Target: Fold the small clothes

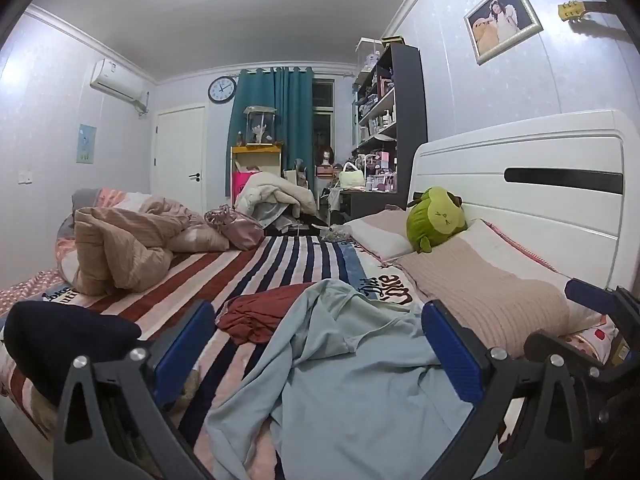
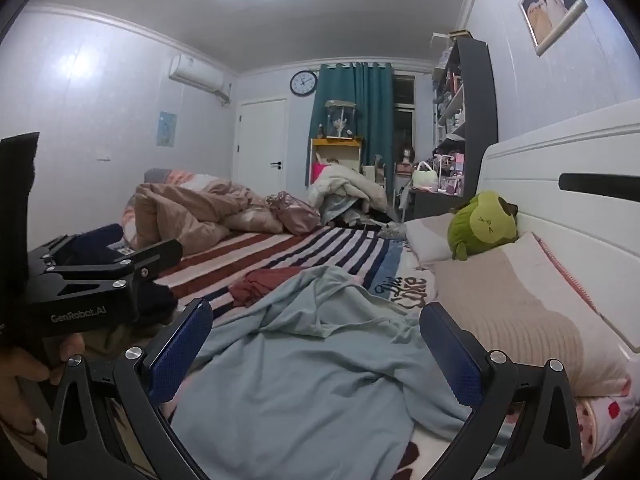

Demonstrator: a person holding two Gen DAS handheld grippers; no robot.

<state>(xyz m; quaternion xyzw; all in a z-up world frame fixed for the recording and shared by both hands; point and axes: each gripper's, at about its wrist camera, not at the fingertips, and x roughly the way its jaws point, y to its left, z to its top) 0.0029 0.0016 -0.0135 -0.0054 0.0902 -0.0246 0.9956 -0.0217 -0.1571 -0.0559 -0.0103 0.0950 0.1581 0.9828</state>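
Three garments lay on the striped bed [image 1: 280, 256]: a light blue garment [image 1: 352, 380] crumpled in the foreground, a dark red garment [image 1: 256, 316] bunched just behind it and touching its far left edge, and a dark navy garment [image 1: 60, 340] apart at the left. The blue one was the closest, and it spread directly under and in front of both tongs. Its long axis seemed to run from the near edge of the bed away toward the far side, a little to the left, though the wrinkles made this hard to judge. The left tongs [image 1: 318, 352] were apart and held nothing, with the blue cloth visible between the two blue pads. The right tongs [image 2: 316, 354] were also apart and empty, hovering over the same cloth. In the right wrist view the left tongs appeared at the left side, so both tools were side by side at the near end of the garment. I judged that both were about equally near to it. Beyond the clothes were a beige pillow [image 1: 492, 300], a green plush toy [image 1: 436, 222] and the white headboard [image 1: 540, 184].
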